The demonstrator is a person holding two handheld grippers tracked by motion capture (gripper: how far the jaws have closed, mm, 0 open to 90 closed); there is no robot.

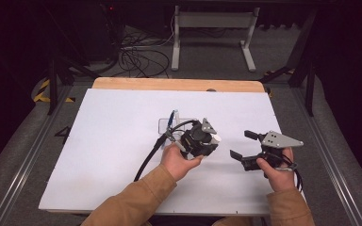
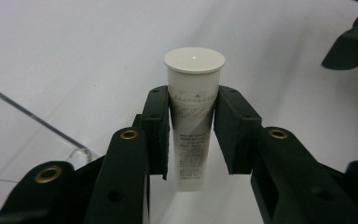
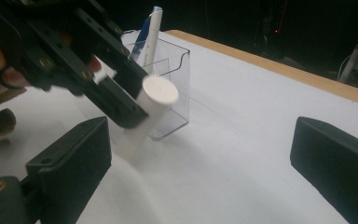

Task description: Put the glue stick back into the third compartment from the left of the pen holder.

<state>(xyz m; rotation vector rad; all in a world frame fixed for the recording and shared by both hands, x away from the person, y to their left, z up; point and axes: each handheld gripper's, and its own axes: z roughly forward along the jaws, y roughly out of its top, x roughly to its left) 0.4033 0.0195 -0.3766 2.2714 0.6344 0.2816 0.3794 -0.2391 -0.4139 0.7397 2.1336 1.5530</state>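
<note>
White tube, cap end forward, is clamped across its body just below the flared cap by the left gripper, both pads pressing on it; holding it near the cap probably leaves the flat crimped tail free to go first into a container. It hangs above the white table, near the middle and toward the near edge. Just beyond stands a clear plastic holder, open-topped, with a blue pen and a white pen upright inside: the likely destination. Right gripper, jaws spread wide and empty, rests nearer the right edge, clear of the transfer.
</note>
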